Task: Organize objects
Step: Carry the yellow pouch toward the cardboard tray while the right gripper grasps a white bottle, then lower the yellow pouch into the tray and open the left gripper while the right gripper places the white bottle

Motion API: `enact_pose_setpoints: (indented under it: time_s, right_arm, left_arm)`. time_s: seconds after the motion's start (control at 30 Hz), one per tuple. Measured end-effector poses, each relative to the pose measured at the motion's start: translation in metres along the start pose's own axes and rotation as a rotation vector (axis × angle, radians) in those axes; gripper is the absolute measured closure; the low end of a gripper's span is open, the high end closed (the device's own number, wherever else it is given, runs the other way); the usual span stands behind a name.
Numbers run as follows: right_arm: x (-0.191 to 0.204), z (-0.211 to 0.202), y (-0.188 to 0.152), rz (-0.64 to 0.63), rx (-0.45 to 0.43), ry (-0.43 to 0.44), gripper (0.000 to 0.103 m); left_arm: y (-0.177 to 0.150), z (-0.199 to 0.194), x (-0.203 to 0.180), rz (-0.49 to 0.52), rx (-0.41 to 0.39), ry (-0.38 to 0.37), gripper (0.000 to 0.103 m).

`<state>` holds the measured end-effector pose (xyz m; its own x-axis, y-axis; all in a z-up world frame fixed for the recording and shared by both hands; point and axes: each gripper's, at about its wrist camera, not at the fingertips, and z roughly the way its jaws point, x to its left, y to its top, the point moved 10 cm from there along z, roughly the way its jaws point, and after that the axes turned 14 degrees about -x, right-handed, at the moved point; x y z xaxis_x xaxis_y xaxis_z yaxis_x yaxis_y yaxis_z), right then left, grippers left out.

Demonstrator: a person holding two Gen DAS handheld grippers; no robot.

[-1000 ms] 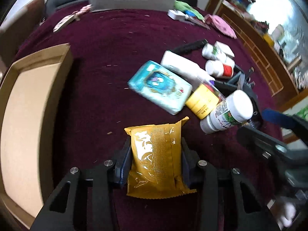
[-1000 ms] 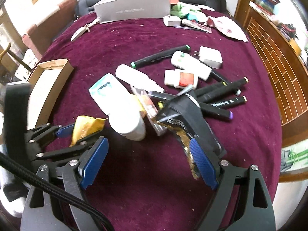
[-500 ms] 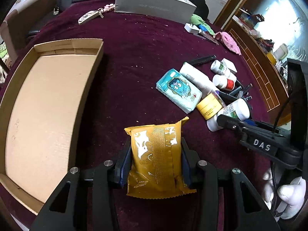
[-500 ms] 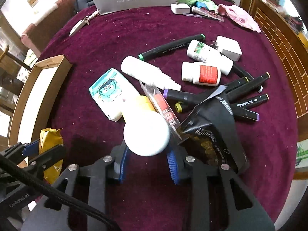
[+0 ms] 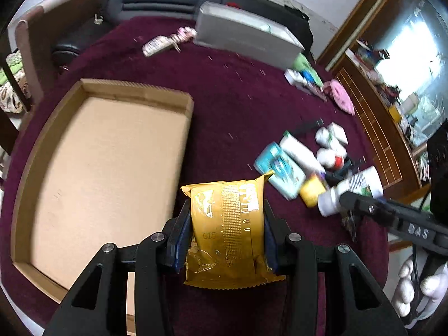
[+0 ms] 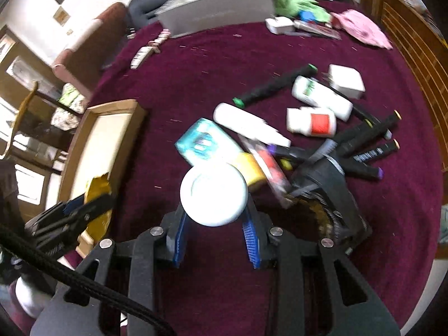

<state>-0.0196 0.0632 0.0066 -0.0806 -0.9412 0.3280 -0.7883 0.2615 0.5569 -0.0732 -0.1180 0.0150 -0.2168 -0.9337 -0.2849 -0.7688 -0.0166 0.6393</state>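
My left gripper (image 5: 226, 212) is shut on a gold foil packet (image 5: 226, 224), held upright above the maroon cloth just right of an open cardboard tray (image 5: 134, 89). In the right wrist view, that packet (image 6: 98, 187) and the left gripper (image 6: 92, 204) hang beside the tray's near corner (image 6: 112, 106). My right gripper (image 6: 214, 210) is shut on a white bottle (image 6: 214, 193), its round cap facing the camera, lifted over the pile. The left wrist view shows the same bottle (image 5: 352, 189) tilted in the right gripper's jaws.
The pile on the cloth holds a teal tissue pack (image 6: 204, 142), a yellow jar (image 6: 250, 168), a black pouch (image 6: 327, 179), several markers (image 6: 372, 137) and white bottles (image 6: 312, 120). A grey box (image 6: 218, 8) and pink cloth (image 6: 361, 26) lie at the back. A gloved hand (image 5: 420, 288) is at right.
The right gripper's jaws came in from wide open onto the white bottle and raised it. The left gripper carried the gold packet up and toward the cardboard tray.
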Motion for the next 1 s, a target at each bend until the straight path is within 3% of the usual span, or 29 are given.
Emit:
enact_pose_setpoints:
  time_s: [0.13,0.33,0.57,0.73,1.0]
  right_arm:
    - [0.054,0.009,0.012,-0.041,0.028,0.1,0.071]
    - [0.13,0.055,0.017,-0.027,0.144,0.244,0.07]
    - [0.173,0.123,0.015,-0.027,0.254,0.221,0.07]
    - [0.166,0.16,0.018,-0.001,0.297,0.146,0.07]
    - [0.156,0.181,0.026,0.036,0.301,0.082,0.07]
  left_arm:
    - [0.027,-0.003,0.036,-0.001,-0.028,0.046,0.064]
    - [0.049,0.023,0.092,-0.022,-0.011,0.076,0.064]
    - [0.056,0.063,0.131,0.004,0.04,0.085,0.064]
    - [0.063,0.085,0.139,0.014,0.066,0.044,0.064]
    - [0.061,0.112,0.142,-0.026,0.118,0.016,0.064]
